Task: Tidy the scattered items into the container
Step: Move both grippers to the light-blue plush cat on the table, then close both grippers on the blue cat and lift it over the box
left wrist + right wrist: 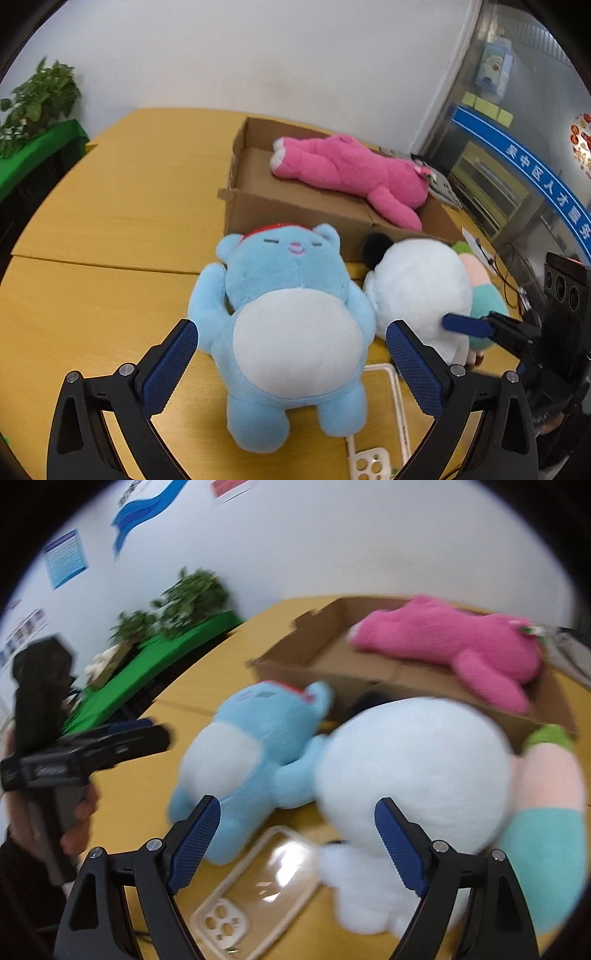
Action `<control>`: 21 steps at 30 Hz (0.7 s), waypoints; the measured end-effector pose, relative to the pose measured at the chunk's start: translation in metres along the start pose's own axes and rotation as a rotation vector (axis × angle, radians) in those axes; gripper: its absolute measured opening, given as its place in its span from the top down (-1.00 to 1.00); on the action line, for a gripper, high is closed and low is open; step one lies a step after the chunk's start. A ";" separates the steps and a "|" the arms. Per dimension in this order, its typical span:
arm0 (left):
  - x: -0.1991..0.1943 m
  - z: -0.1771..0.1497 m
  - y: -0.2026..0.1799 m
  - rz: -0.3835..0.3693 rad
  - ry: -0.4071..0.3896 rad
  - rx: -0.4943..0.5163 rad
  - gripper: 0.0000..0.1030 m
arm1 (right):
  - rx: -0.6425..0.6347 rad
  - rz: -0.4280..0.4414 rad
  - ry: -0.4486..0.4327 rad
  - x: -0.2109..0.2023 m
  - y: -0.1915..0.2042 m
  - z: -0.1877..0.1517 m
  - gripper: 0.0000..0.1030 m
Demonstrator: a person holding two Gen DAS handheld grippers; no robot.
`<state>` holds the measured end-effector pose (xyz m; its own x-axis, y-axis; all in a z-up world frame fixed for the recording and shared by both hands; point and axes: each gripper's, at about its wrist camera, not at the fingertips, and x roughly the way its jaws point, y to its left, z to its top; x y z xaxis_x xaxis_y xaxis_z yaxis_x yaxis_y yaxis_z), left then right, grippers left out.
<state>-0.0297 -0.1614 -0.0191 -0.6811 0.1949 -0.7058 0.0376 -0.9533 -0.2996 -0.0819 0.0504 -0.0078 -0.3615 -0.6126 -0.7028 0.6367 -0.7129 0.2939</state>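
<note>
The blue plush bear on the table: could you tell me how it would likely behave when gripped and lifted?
The blue plush bear looks soft and stuffed, so its sides would probably squash between pads. Its limbs would likely flop. Lying flat on the table, it seems unlikely to roll.

Looks like an office or public service room, not a home. Plain white wall (258, 55) with printed notice sheets (66, 557) and a blue wave graphic (144, 509) stuck up. Blue banner with white Chinese lettering (535, 177) across a glass partition (517, 92) — yellow sticky notes (487, 107) above it. Curved yellow-wood meeting table (122, 184), built from joined sections. Potted green plants (188, 594) on a ledge draped in green cloth (166, 653) along the wall. Cables and a paper slip (480, 251) at the table's far edge — workplace clutter.
</note>
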 end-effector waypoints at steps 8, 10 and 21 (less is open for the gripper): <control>0.038 0.006 0.080 -0.110 0.112 -0.165 -1.00 | 0.243 0.119 0.163 0.075 -0.003 -0.009 -0.63; 0.048 0.003 0.093 -0.183 0.137 -0.210 -0.99 | 0.294 0.135 0.155 0.083 -0.007 -0.009 -0.63; 0.066 -0.009 0.090 -0.479 0.122 -0.296 -0.42 | 0.190 0.137 0.145 0.092 0.006 -0.003 -0.11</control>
<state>-0.0648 -0.2323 -0.0987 -0.5840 0.6310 -0.5107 -0.0393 -0.6504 -0.7586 -0.1094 -0.0093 -0.0722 -0.1713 -0.6622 -0.7295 0.5289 -0.6865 0.4990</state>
